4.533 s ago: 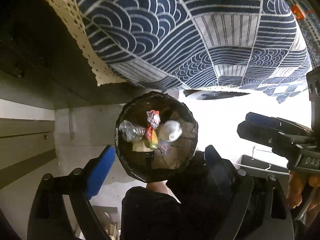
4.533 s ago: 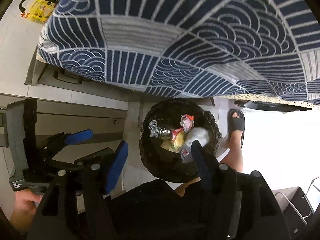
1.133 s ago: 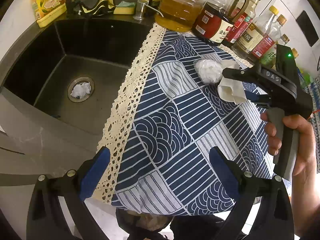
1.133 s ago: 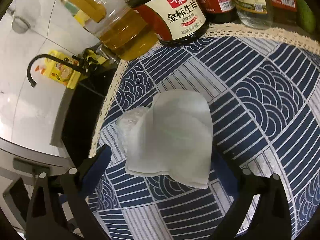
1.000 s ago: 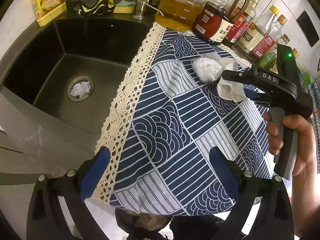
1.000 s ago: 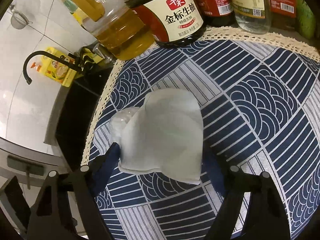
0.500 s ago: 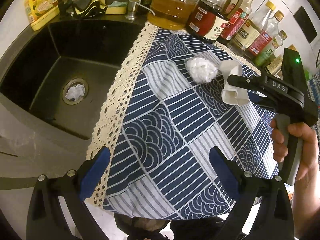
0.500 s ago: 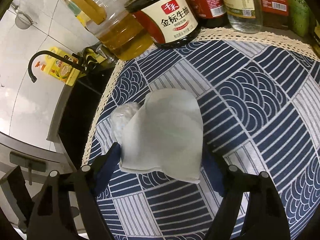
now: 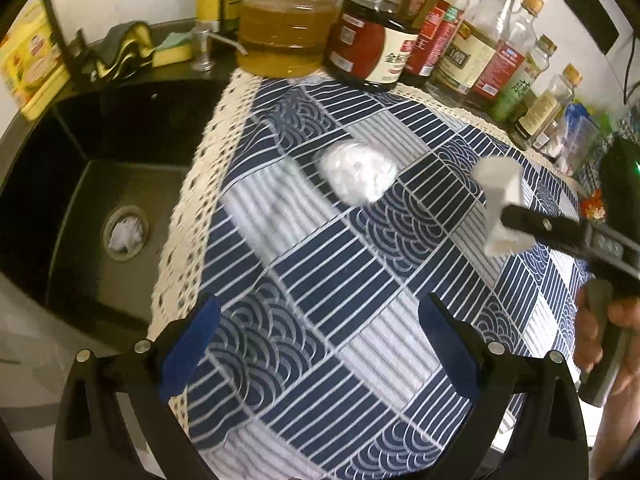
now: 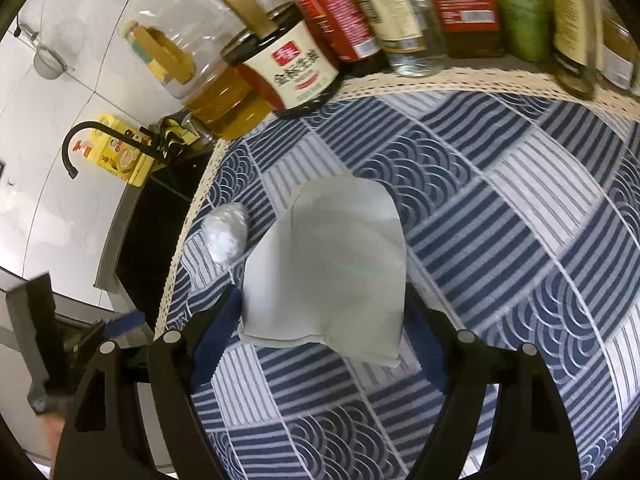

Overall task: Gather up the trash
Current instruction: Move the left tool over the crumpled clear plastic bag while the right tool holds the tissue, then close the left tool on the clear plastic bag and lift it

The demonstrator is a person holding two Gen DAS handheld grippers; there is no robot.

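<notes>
A folded white paper [image 10: 332, 264] hangs between the blue pads of my right gripper [image 10: 320, 336], which is shut on it and holds it clear of the blue patterned cloth [image 10: 500, 220]. In the left wrist view the same paper [image 9: 500, 188] sticks up from the right gripper [image 9: 506, 220] at the right, above the cloth [image 9: 320, 280]. A crumpled white plastic ball [image 9: 358, 174] lies on the cloth, seen left of the paper as the ball [image 10: 226, 236]. My left gripper [image 9: 320, 344] stands open over the cloth's near part, nothing between its pads.
A row of sauce and oil bottles [image 9: 372, 52] lines the back of the counter. The black sink [image 9: 72, 200] lies to the left, with a white wad [image 9: 126, 234] in its drain. A sponge [image 9: 172, 50] and yellow box [image 9: 28, 68] sit behind it.
The right gripper has carried the paper up and to the right, away from the white ball. The left gripper has moved in over the cloth toward the ball and bottles.
</notes>
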